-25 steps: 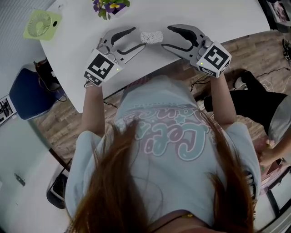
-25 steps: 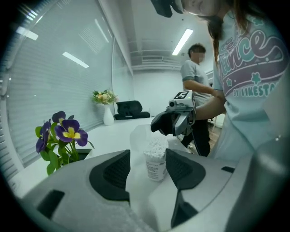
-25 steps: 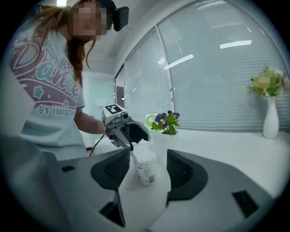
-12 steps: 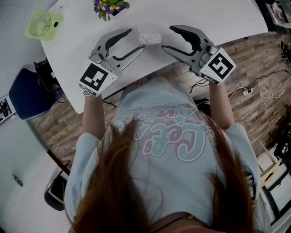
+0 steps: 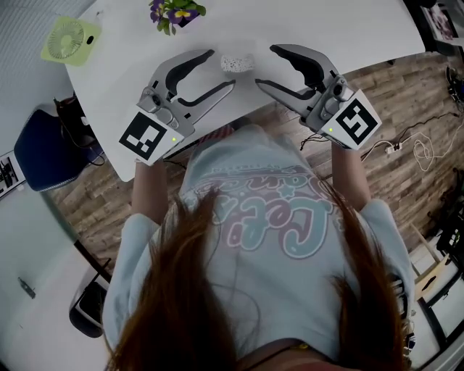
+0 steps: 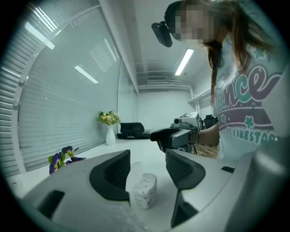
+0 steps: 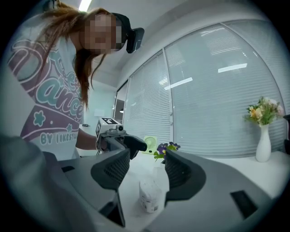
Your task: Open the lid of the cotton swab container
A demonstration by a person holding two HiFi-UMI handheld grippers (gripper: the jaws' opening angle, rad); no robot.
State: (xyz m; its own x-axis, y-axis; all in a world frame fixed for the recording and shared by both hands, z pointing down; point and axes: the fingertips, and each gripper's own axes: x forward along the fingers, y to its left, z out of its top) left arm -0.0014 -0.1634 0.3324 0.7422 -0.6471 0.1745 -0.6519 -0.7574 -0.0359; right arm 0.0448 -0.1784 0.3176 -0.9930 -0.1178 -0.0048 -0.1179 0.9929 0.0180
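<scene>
The cotton swab container [image 5: 237,63] is a small clear tub full of white swabs. It stands on the white table [image 5: 362,29], between the two grippers and apart from both. My left gripper [image 5: 222,67] is open, and its tips stop just short of the tub's left side. Facing it from the right, my right gripper [image 5: 264,65] is open too, with nothing between its pads. In the left gripper view the tub [image 6: 144,191] sits beyond the open jaws of the left gripper [image 6: 147,167]. In the right gripper view the tub [image 7: 150,195] lies ahead of the right gripper [image 7: 142,170]. I cannot tell how its lid stands.
A pot of purple flowers [image 5: 174,10] stands just behind the tub. A green fan [image 5: 67,38] sits at the table's far left corner, and a white vase of flowers [image 6: 110,131] farther off. The table's near edge runs under both grippers. A blue chair [image 5: 43,148] is on the left.
Both grippers have drawn back from the tub towards the table's near edge, widening the gap around it. The person at the right edge has left the view.
</scene>
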